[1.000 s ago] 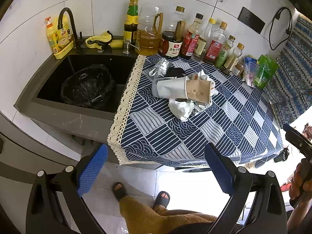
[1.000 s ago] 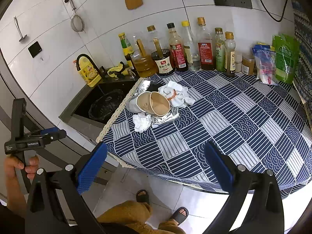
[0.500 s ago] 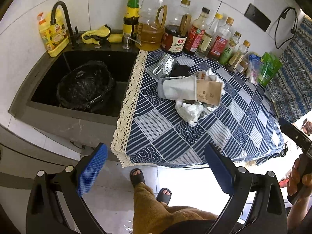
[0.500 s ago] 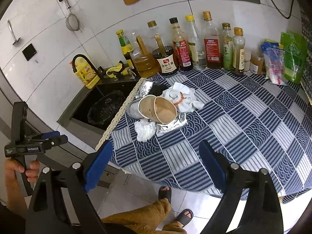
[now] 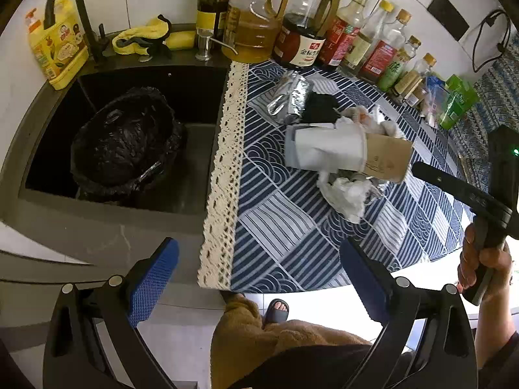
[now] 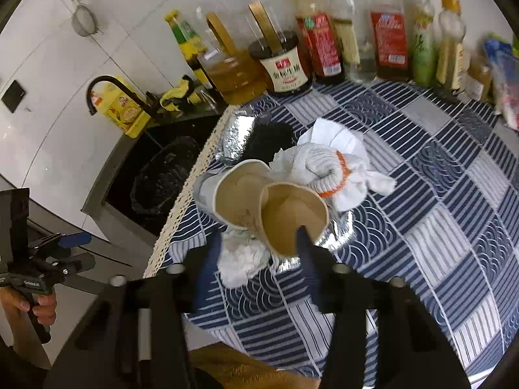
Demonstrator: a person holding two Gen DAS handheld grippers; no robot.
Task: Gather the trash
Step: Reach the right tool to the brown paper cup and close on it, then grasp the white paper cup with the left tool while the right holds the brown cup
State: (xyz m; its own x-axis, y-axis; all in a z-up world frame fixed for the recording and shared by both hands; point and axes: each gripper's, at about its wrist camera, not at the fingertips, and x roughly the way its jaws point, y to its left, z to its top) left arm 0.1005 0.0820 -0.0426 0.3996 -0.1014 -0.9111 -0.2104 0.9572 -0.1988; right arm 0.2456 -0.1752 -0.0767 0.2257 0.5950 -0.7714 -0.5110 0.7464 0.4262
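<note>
A pile of trash lies on the blue patterned tablecloth (image 5: 279,227): a white paper cup (image 5: 327,149), a brown paper cup (image 6: 292,217), crumpled tissue (image 6: 243,259), foil (image 5: 288,100), a black wad (image 5: 319,107) and a white cloth with an orange band (image 6: 327,165). A black-lined bin (image 5: 123,142) sits in the sink. My left gripper (image 5: 259,278) is open and empty over the table's front edge. My right gripper (image 6: 256,259) is open, its fingers straddling the tissue, one fingertip (image 6: 303,236) at the brown cup's rim.
Several sauce and oil bottles (image 5: 298,42) line the back wall. A yellow soap bottle (image 5: 55,52), a black faucet (image 5: 74,6) and a yellow rag (image 5: 146,35) stand by the sink (image 5: 207,149). Green and blue packets (image 5: 457,100) sit at the far right.
Both grippers moved forward toward the counter. My right gripper dropped close onto the trash pile and its fingers narrowed around the tissue by the brown cup.
</note>
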